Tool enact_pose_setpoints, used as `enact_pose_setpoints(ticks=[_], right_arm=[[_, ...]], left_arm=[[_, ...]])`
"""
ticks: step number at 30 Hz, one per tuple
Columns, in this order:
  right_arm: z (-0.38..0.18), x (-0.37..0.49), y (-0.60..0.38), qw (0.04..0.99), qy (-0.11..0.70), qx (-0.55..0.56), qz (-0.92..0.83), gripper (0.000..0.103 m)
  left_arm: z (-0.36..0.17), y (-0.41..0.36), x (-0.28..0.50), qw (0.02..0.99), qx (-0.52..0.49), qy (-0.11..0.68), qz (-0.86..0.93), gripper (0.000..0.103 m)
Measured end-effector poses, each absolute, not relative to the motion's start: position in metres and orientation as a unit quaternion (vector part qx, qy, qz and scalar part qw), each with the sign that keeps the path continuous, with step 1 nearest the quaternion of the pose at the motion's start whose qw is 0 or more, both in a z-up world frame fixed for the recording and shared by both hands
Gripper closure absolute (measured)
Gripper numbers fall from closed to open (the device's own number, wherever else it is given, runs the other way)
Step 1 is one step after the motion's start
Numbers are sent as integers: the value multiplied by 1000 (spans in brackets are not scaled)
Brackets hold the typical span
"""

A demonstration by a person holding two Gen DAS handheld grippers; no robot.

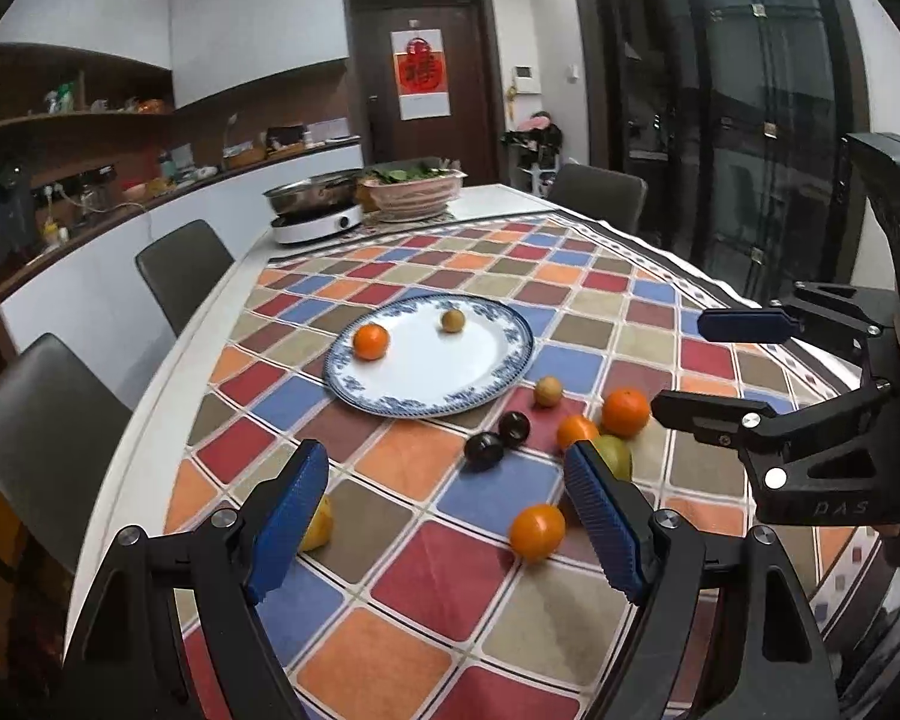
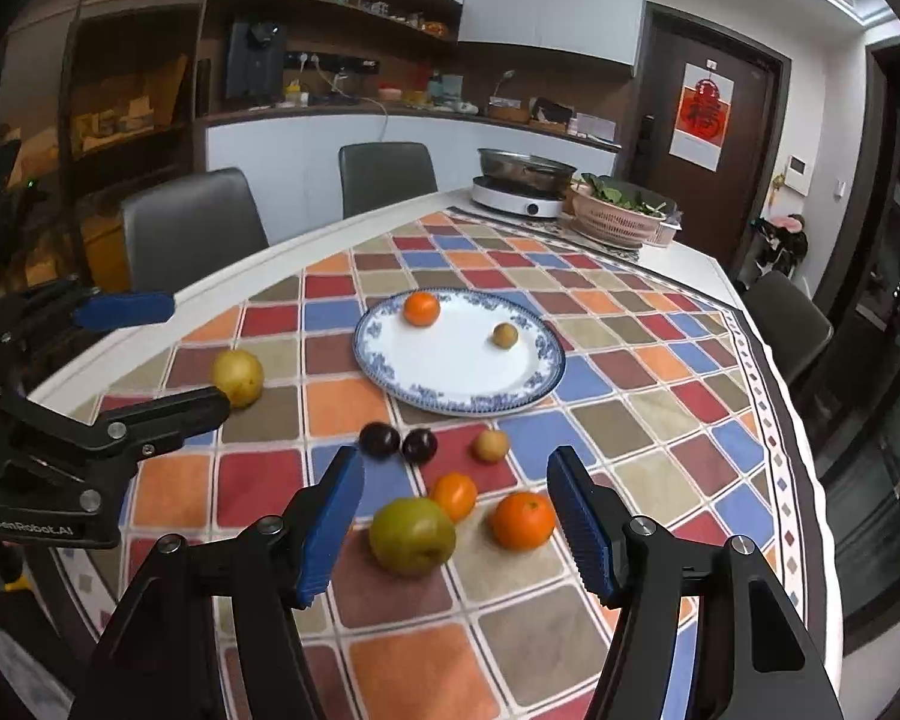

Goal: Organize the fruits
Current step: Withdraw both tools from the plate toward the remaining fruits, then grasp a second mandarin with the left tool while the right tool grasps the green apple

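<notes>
orange [image 2: 421, 308] and small brown fruit [image 2: 504, 335] on plate [image 2: 450, 399], other fruits [image 2: 413, 534] beside

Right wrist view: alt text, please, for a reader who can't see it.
The open right gripper hovers over a green apple and two oranges on a checkered tablecloth. Beyond them, a blue-rimmed plate holds one orange and a small brown fruit. The left gripper is open at left.

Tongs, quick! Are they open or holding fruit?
Left tongs: open, holding nothing.
Right tongs: open, holding nothing.

Two fruits [image 2: 421, 308] on plate [image 2: 390, 372]; others before it.
</notes>
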State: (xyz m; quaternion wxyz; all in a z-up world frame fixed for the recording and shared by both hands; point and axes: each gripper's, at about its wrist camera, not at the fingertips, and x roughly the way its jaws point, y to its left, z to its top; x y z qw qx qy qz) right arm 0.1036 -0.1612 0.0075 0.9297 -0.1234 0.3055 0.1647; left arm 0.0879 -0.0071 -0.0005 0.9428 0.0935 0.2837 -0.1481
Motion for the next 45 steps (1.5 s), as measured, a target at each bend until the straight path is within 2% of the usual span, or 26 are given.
enact_pose_setpoints(ticks=[7, 15, 19, 21, 32, 34, 38, 40, 42, 45], right_arm=[[-17, 100, -157, 916, 323, -151, 186, 39], [-43, 110, -154, 900, 346, -171, 205, 39], [-54, 115, -152, 892, 355, -178, 215, 39], [-60, 118, -151, 888, 362, -178, 221, 39], [-80, 133, -151, 876, 387, -162, 237, 39], [-81, 136, -150, 876, 389, -156, 241, 40], [-83, 139, -148, 874, 392, -148, 245, 46], [-84, 141, -149, 875, 395, -140, 244, 47], [-84, 142, -150, 875, 397, -134, 243, 51], [-84, 143, -151, 876, 399, -123, 241, 51]], left_arm=[[-26, -16, 91, 931, 116, 297, -180, 24], [-53, -27, 100, 909, 157, 320, -217, 37], [-67, -32, 106, 898, 164, 334, -233, 40], [-72, -34, 109, 894, 167, 341, -240, 45], [-86, -36, 124, 874, 149, 375, -270, 56], [-88, -36, 126, 871, 142, 382, -275, 61], [-88, -35, 127, 866, 123, 393, -283, 71], [-88, -34, 127, 867, 116, 396, -280, 71], [-87, -32, 128, 867, 105, 400, -276, 71], [-84, -30, 127, 871, 93, 400, -270, 71]])
